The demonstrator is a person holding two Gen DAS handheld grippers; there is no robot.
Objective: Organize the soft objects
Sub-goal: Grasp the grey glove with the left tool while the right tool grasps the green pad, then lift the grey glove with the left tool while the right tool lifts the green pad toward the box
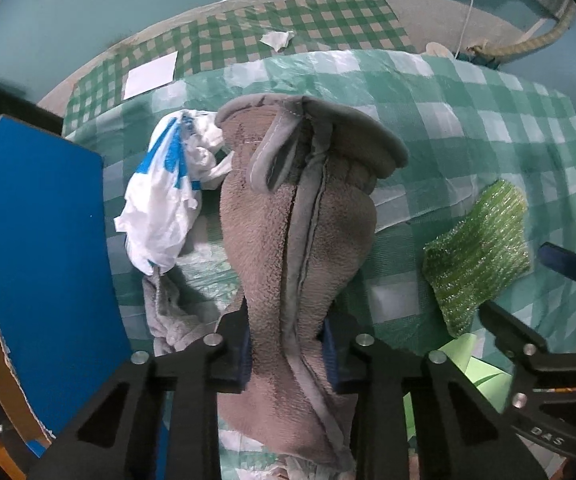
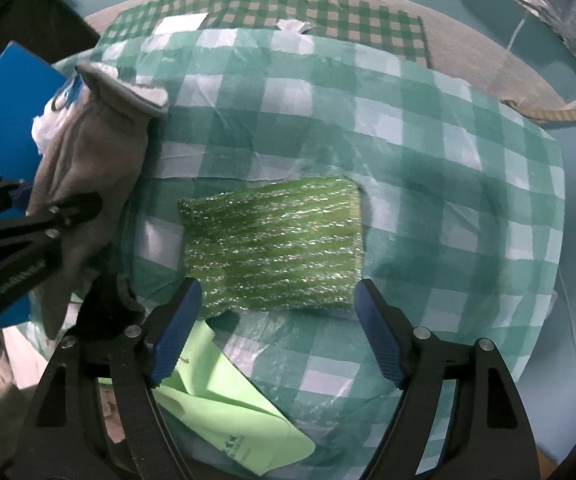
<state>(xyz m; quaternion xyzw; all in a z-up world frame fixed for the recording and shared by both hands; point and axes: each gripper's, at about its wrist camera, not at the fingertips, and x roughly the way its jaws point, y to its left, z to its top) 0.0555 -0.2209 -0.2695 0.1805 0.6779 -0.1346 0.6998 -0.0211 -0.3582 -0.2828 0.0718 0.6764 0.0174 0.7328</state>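
My left gripper (image 1: 288,344) is shut on a brown-grey terry mitt (image 1: 299,216) and holds it up above the green checked cloth (image 1: 467,120). The mitt also shows in the right wrist view (image 2: 88,160), with the left gripper (image 2: 28,236) on it. A green glittery scrub sponge (image 2: 276,244) lies flat on the checked cloth. My right gripper (image 2: 278,320) is open, its blue pads on either side of the sponge's near edge. The sponge also shows in the left wrist view (image 1: 479,256), with the right gripper (image 1: 527,300) beside it.
A blue cardboard box (image 1: 44,264) stands at the left. A crumpled white-and-blue plastic bag (image 1: 164,188) and a grey rag (image 1: 168,312) lie beside it. A light green cloth (image 2: 224,408) lies near the front. A rope (image 1: 535,44) hangs at the back right.
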